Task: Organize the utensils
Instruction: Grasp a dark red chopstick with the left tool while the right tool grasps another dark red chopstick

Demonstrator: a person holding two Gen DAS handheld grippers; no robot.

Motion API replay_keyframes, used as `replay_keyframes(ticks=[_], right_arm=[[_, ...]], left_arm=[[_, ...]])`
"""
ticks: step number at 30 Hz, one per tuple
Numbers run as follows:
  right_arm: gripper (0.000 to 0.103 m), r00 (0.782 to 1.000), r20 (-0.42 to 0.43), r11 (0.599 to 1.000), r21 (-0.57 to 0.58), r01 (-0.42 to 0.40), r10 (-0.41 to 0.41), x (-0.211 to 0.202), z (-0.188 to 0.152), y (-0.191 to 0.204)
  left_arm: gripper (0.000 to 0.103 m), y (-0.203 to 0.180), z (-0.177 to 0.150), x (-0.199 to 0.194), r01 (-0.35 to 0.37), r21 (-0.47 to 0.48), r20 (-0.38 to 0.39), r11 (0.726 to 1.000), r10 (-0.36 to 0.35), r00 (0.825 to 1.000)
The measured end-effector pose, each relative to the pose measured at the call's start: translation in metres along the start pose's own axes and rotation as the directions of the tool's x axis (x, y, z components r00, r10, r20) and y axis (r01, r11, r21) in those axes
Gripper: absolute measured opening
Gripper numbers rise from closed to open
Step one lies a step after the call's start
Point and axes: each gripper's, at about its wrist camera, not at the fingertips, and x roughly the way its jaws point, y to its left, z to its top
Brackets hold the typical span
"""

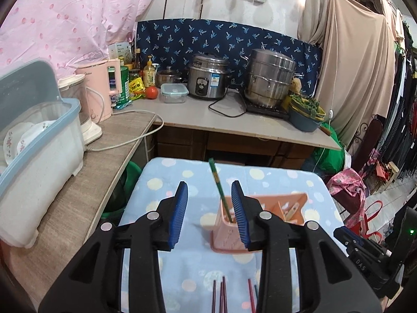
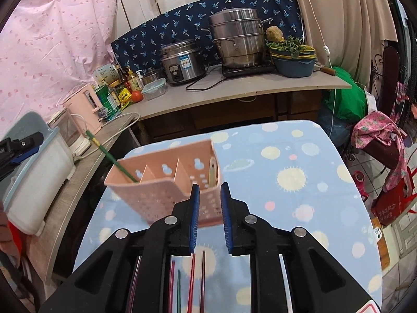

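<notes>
A pink perforated utensil holder [image 1: 229,232] [image 2: 156,195] stands on the blue dotted tablecloth [image 1: 161,182] [image 2: 299,182]. A green chopstick [image 1: 216,180] [image 2: 114,160] leans in its end compartment, and a pale utensil [image 2: 212,174] sits in the opposite end compartment. My left gripper [image 1: 209,184] is open just in front of the holder; the green chopstick shows in the gap, free of both pads. My right gripper [image 2: 210,185] is open by a narrow gap with nothing in it, close to the holder's side. Several red and dark chopsticks [image 1: 221,294] [image 2: 191,281] lie on the cloth beneath both grippers.
A wooden counter runs along the left with a lidded dish box [image 1: 39,161] [image 2: 34,172] and a pink kettle [image 1: 101,91]. The back counter holds a rice cooker [image 1: 208,78] [image 2: 182,62], a steamer pot [image 1: 271,78] [image 2: 237,39] and a bowl of greens [image 1: 307,112].
</notes>
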Motion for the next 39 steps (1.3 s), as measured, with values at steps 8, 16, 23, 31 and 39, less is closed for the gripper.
replay_keyframes(ticks=[8, 16, 23, 31, 39], right_arm=[[0.018, 0.999, -0.048, 0.999, -0.052, 0.012, -0.014, -0.033, -0.06, 0.01], [0.018, 0.991, -0.128, 0.997, -0.081, 0.012, -0.023, -0.049, -0.127, 0.016], [0.018, 0.978, -0.206, 0.998, -0.058, 0.016, -0.028, -0.053, -0.175, 0.009], [0.018, 0.964, -0.265, 0.999, -0.051, 0.014, -0.027, -0.045, -0.212, 0.008], [0.018, 0.959, -0.281, 0.998, -0.063, 0.015, -0.032, -0.035, -0.226, 0.013]], left_arm=[[0.033, 0.008, -0.054, -0.019, -0.007, 0.006, -0.062, 1.0, 0.008, 0.998], [0.033, 0.015, -0.123, -0.027, -0.017, 0.016, -0.16, 1.0, 0.019, 0.987], [0.033, 0.022, -0.176, -0.028, -0.034, 0.012, -0.241, 0.999, 0.036, 0.97], [0.033, 0.024, -0.229, -0.026, -0.024, 0.024, -0.334, 0.999, 0.03, 0.942], [0.033, 0.026, -0.259, -0.027, -0.018, 0.019, -0.385, 1.0, 0.024, 0.922]])
